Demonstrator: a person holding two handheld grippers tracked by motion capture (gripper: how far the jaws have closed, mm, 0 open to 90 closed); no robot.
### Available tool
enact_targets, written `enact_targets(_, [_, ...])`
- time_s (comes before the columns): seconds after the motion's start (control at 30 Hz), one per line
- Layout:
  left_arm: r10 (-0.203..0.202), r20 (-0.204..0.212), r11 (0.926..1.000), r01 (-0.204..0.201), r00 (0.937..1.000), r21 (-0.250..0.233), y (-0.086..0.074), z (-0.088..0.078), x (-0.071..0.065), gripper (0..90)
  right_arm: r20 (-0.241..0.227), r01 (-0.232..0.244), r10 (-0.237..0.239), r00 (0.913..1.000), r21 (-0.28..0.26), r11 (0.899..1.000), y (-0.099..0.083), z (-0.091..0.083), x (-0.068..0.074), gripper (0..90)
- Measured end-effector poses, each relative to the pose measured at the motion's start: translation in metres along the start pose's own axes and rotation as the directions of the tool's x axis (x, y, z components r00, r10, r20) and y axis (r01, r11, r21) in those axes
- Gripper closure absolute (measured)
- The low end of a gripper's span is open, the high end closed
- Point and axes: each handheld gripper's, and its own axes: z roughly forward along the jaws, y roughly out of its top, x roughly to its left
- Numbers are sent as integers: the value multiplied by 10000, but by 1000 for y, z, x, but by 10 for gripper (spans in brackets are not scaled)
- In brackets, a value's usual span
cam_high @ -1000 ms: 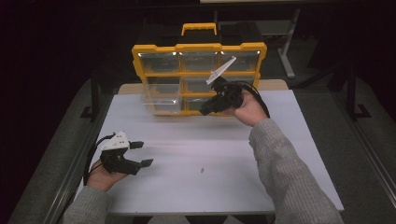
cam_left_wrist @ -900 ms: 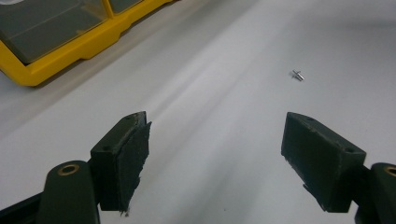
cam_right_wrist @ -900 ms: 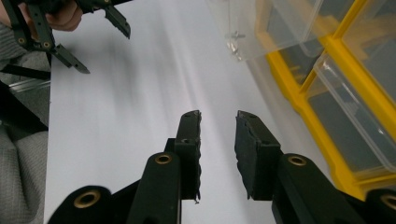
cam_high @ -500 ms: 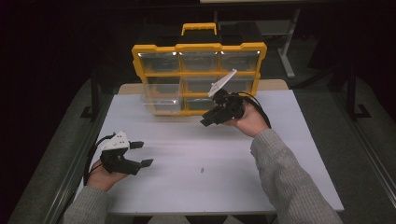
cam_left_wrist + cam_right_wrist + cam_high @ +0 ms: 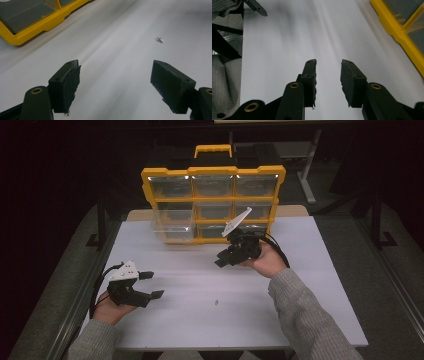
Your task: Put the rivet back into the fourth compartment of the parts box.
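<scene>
Both pairs of jaws stand apart and empty: the left gripper (image 5: 150,285) wide, the right gripper (image 5: 222,260) narrower, having just been opening. A tiny screw (image 5: 160,39) lies flat on the white table (image 5: 310,285) between them, near the yellow organizer (image 5: 210,170). To pick it cleanly, close across its short shaft; in the left gripper view its long axis runs diagonally, upper left to lower right.

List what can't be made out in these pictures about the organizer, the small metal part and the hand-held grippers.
- Yellow organizer: drawer contents are unreadable in the high view, behind glare and dim clear fronts; both gripper views cut it off at the frame edge.
- Small metal part: too small to tell its type; only a speck in the high view.
- Right hand-held gripper: its jaw tips are dark and tiny from above.
- Left hand-held gripper: its cable runs off beneath the hand.
</scene>
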Motion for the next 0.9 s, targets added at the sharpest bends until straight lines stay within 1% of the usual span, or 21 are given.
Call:
enact_targets(0.13, [12,-12,10000,-12,10000,2,0,1,0,229,-137,-156,157,9998,27,9999,-5,5,4,636])
enact_targets(0.2, [19,-12,10000,-19,10000,12,0,1,0,229,-149,-106,107,9998,70,9999,-7,8,6,634])
enact_targets(0.23, [22,-10,10000,-22,10000,26,0,1,0,229,-138,-151,153,9998,133,9998,-8,10,8,631])
enact_targets(0.27, [29,-13,10000,-29,10000,30,0,1,0,229,-120,-57,59,9999,162,9999,-8,11,8,629])
enact_targets(0.33, [24,-9,10000,-24,10000,31,0,1,0,229,-195,-117,123,9997,298,9995,-9,16,11,627])
enact_targets(0.43, [-77,7,10000,77,10000,19,0,0,0,229,-256,-45,54,9997,368,9993,-11,22,14,625])
enact_targets(0.5, [-57,-7,10000,57,10000,26,-1,-1,0,230,-317,-29,43,9995,439,9990,-14,27,16,624])
enact_targets(0.53, [-71,-5,10000,71,10000,-14,-1,0,1,230,-362,31,-15,9993,446,9990,-15,29,17,623])
enact_targets(0.6, [-46,-3,10000,46,10000,1,-1,0,1,229,-428,-53,75,9991,516,9987,-18,33,20,622])
enact_targets(0.63, [-56,-1,10000,56,10000,17,-1,-1,1,230,-458,35,-10,9990,561,9984,-20,36,20,620])
enact_targets(0.77, [-72,20,10000,72,10000,-7,0,0,0,230,-635,-74,117,9979,682,9976,-29,45,23,608])
enact_targets(0.9, [-69,46,10000,69,10000,7,0,0,0,230,-710,-85,149,9974,896,9959,-40,56,24,602])
